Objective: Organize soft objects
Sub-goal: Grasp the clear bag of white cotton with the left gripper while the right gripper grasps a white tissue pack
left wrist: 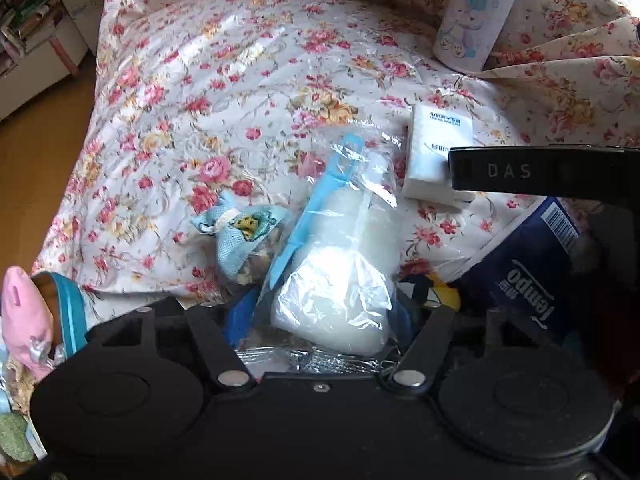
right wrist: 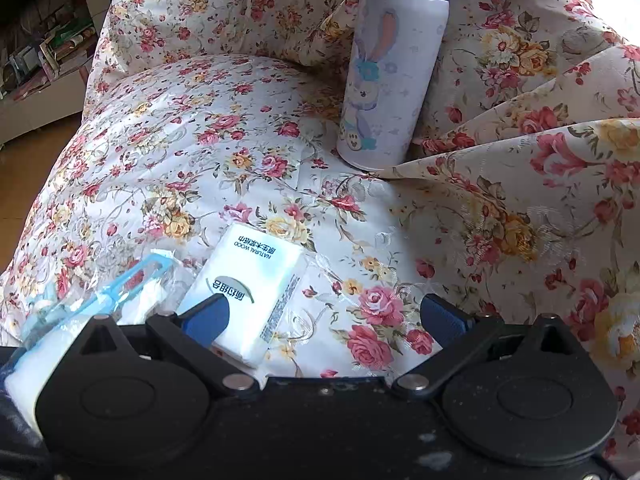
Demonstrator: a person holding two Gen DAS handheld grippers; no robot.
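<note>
A clear zip bag with white padding and a blue seal strip lies on the floral quilt. My left gripper is shut on its near end, one blue pad on each side. A small white tissue pack lies on the quilt between the fingers of my right gripper, which stands open; the pack rests against the left finger. From the left wrist view, the right gripper's black body covers part of that tissue pack. The clear bag shows at the lower left of the right wrist view.
A light blue sachet pouch lies left of the bag, a dark blue Tempo tissue pack to its right. A pink plush toy sits at the left edge. A rabbit-print bottle stands by the bunched quilt. Wooden floor lies left.
</note>
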